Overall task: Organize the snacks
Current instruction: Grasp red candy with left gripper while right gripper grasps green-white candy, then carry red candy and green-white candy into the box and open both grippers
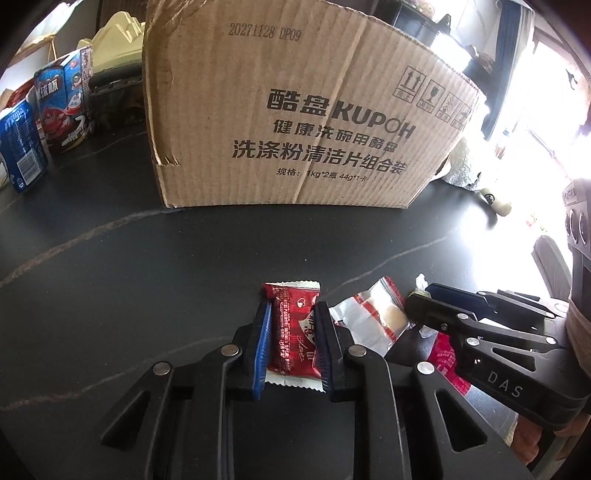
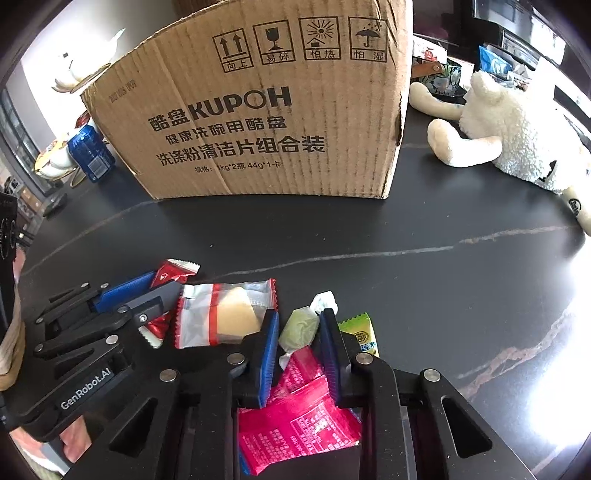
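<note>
A white plush sheep (image 2: 517, 133) lies on its side on the dark marbled tabletop (image 2: 424, 266), to the right of the scene with its pale legs stretched out. Behind it stands a dark floral bowl (image 2: 441, 79) (partly hidden). A cream ornament (image 1: 118, 40) rises at the far left, and a white figurine (image 2: 75, 75) stands further back.

box top (image 2: 280, 22): cut off | pink packet (image 2: 295, 417): partly behind jaws | box contents: hidden
</note>
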